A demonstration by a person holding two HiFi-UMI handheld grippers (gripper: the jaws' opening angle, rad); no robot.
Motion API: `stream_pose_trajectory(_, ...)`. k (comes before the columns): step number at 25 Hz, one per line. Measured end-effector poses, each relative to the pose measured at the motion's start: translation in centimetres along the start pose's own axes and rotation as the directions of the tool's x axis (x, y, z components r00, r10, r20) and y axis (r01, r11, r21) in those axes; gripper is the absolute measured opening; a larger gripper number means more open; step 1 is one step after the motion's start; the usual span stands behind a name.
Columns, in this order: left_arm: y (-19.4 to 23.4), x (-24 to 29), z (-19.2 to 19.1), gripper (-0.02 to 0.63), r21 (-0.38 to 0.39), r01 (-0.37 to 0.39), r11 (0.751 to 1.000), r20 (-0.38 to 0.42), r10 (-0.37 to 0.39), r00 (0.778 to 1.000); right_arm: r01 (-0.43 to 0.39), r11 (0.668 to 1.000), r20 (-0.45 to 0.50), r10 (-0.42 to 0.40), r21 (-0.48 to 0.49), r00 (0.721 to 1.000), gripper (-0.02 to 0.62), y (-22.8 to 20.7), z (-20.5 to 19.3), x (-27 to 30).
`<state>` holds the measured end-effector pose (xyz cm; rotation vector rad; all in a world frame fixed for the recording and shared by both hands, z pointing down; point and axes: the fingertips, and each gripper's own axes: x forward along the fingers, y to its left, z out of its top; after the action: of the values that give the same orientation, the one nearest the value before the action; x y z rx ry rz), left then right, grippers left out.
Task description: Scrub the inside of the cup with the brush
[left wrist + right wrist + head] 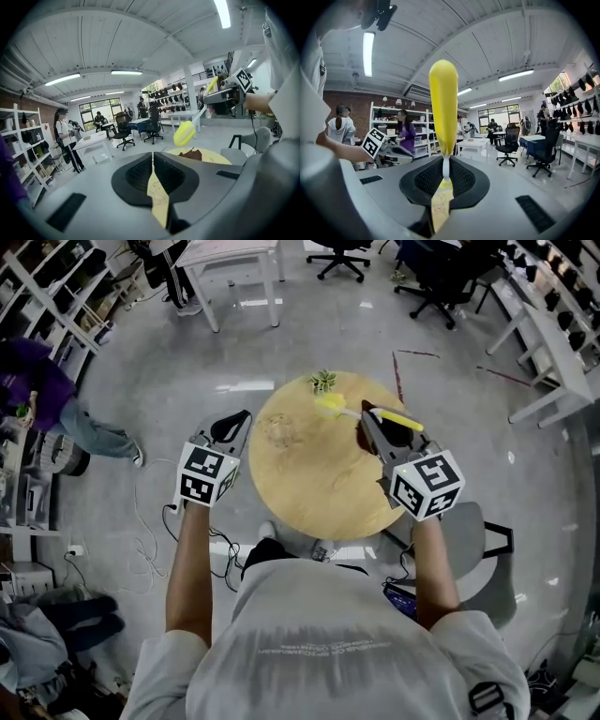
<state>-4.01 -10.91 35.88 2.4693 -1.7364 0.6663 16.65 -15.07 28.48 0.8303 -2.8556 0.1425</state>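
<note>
Step in hand, by the look of it: approach, no scrubbing yet. Gripping brush [443,108] in R claw [444,164], shut tight on the thin white stem, w/ yellow head poking out past the tips & yellow grip end trailing back over the claw body. Carrying nothing in L claw [153,157]: closed pad to pad, w/ only table [215,158] showing thru the slit. Holding both above table, apparently touching nothing on it.

Cup [278,430]: clear, faint, hard to make out. Standing on table between the 2 claws, just right of L claw tips, ahead & to the left of R claw tips. Looks upright, can't be sure. Brush head near it but off to its right & a bit beyond, not over the mouth. Small plant [323,381] further out, past brush head.

Next, prob: open L claw, slip round cup wall, close gently to steady it (clear smooth wall, likely slippery, so square grip, no crushing). Then tilt R claw down, aim head into mouth, lower inside, rub & twist vs inner wall. Risk: nudging cup over w/ shut L claw or w/ brush before it's held
</note>
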Motion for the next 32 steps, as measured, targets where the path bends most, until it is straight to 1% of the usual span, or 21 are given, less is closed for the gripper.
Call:
stream_pose_trajectory(3,1.0,1.8,-1.8,0.032,0.027,0.025,0.999,-0.021,-0.024,0.999,-0.005,1.0,-0.042,0.005,0.015,0.999,0.055,0.3,-1.2,2.2)
stream_pose_trajectory(6,1.6,3.5,-4.1,0.051,0.049,0.091,0.995,-0.058,-0.088,0.994,0.0,1.0,-0.084,0.002,0.029,0.997,0.055,0.8,-2.7,4.6)
stream_pose_trajectory(9,2.1,5.0,-7.3,0.064,0.09,0.174,0.981,-0.123,-0.162,0.979,0.017,0.999,-0.113,-0.011,0.05,0.993,0.055,1.6,-4.1,6.9)
stream_pose_trajectory(11,2.4,6.2,-9.9,0.08,0.093,0.228,0.969,-0.159,-0.211,0.964,0.031,0.997,-0.131,-0.022,0.065,0.991,0.055,2.1,-4.8,8.2)
stream_pose_trajectory(15,2.5,9.2,-14.5,0.109,0.05,0.326,0.944,-0.215,-0.309,0.927,0.069,0.993,-0.165,-0.052,0.097,0.985,0.055,2.3,-6.4,10.3)
stream_pose_trajectory(17,2.4,10.5,-17.2,0.114,0.065,0.373,0.926,-0.265,-0.344,0.901,0.084,0.99,-0.185,-0.062,0.113,0.981,0.055,2.5,-7.6,11.4)
stream_pose_trajectory(19,2.2,11.8,-19.9,0.124,0.101,0.426,0.899,-0.319,-0.376,0.87,0.101,0.987,-0.206,-0.074,0.127,0.976,0.055,2.6,-8.7,12.4)
stream_pose_trajectory(20,2.0,12.4,-21.1,0.127,0.107,0.451,0.886,-0.338,-0.394,0.855,0.11,0.985,-0.218,-0.079,0.136,0.973,0.055,2.6,-9.3,12.8)
stream_pose_trajectory(22,1.5,13.5,-23.0,0.135,0.093,0.491,0.866,-0.361,-0.43,0.827,0.129,0.979,-0.244,-0.089,0.156,0.966,0.055,2.8,-10.5,13.4)
stream_pose_trajectory(24,1.1,14.6,-24.5,0.135,0.064,0.514,0.855,-0.37,-0.458,0.808,0.15,0.974,-0.269,-0.101,0.17,0.958,0.055,3.0,-11.5,13.8)
stream_pose_trajectory(27,0.7,16.4,-26.1,0.137,0.036,0.525,0.85,-0.371,-0.476,0.797,0.173,0.968,-0.296,-0.115,0.179,0.948,0.055,3.2,-12.4,14.6)
stream_pose_trajectory(29,0.3,17.3,-26.9,0.137,0.025,0.527,0.849,-0.367,-0.483,0.795,0.182,0.966,-0.313,-0.118,0.184,0.942,0.055,3.3,-13.0,15.0)
stream_pose_trajectory(32,-0.3,18.3,-27.6,0.134,-0.016,0.525,0.851,-0.347,-0.497,0.795,0.194,0.962,-0.338,-0.12,0.194,0.933,0.055,3.5,-14.1,15.3)
